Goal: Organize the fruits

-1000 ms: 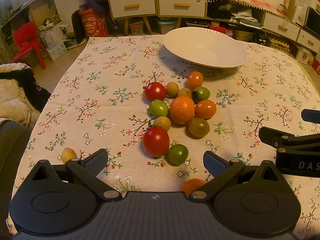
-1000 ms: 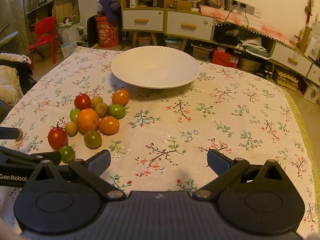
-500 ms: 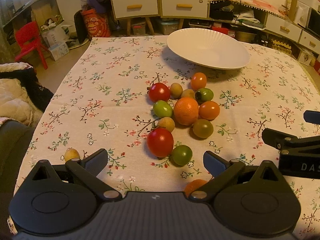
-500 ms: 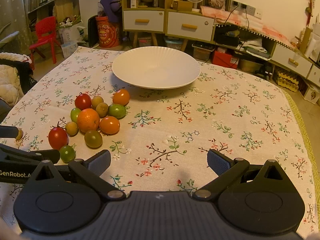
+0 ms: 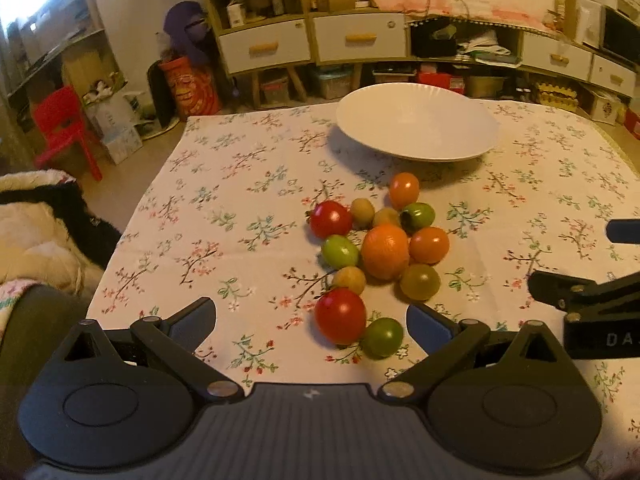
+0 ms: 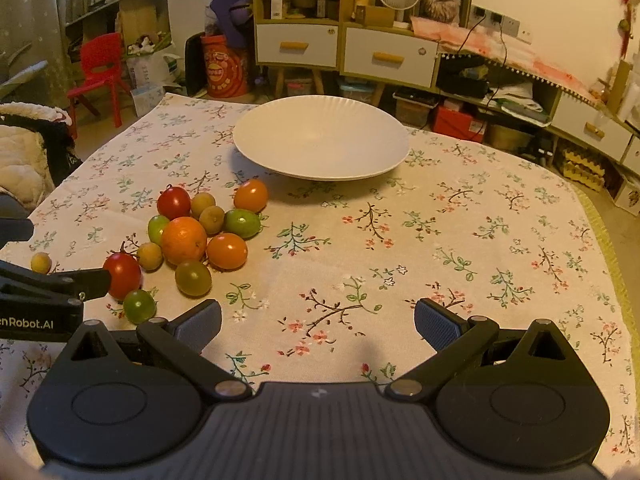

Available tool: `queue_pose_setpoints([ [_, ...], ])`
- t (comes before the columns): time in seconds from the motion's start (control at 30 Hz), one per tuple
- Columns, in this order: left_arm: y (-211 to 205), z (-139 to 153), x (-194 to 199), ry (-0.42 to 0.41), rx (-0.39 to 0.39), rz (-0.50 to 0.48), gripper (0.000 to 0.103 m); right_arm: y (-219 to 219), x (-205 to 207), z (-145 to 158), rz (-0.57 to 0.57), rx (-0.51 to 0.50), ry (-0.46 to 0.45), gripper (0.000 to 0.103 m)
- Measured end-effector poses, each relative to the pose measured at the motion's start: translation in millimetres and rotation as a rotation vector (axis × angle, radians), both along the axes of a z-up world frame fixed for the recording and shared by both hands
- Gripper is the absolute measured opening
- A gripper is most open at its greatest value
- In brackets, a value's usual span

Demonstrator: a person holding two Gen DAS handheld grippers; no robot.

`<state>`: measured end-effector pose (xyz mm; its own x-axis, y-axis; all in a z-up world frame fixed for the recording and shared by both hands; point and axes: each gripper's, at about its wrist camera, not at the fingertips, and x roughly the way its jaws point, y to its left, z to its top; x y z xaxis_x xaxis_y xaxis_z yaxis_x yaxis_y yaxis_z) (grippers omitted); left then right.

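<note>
While both tools gape, left tool (image 6: 24, 256) partly hides a red tomato (image 6: 124, 274).

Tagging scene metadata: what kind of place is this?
Most likely a lived-in home living or dining room: a table under a floral tablecloth with a white plate, cluttered shelving with white drawers, and a red child's chair.
</note>
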<state>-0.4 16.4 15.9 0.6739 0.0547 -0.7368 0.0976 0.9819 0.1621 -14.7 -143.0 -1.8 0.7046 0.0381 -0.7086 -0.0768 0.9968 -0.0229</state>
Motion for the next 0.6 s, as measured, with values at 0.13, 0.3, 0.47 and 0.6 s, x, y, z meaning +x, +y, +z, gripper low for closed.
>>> queue_pose_setpoints([
  [0.13, -3, 3, -1, -0.017, 0.007, -0.028, 0.096, 0, -1, 2, -0.001, 0.005, -0.008, 0.103],
  [0.3, -2, 4, 0, -0.002, -0.009, -0.045, 0.096, 0, -2, 4, -0.002, 0.01, -0.013, 0.103],
  [0.47, 5, 4, 2, 0.03, -0.036, -0.056, 0.096, 2, -3, 7, 0.015, 0.023, -0.018, 0.103],
  [0.6, 14, 3, 2, 0.045, -0.064, -0.057, 0.096, 5, -6, 9, 0.036, 0.023, -0.033, 0.103],
])
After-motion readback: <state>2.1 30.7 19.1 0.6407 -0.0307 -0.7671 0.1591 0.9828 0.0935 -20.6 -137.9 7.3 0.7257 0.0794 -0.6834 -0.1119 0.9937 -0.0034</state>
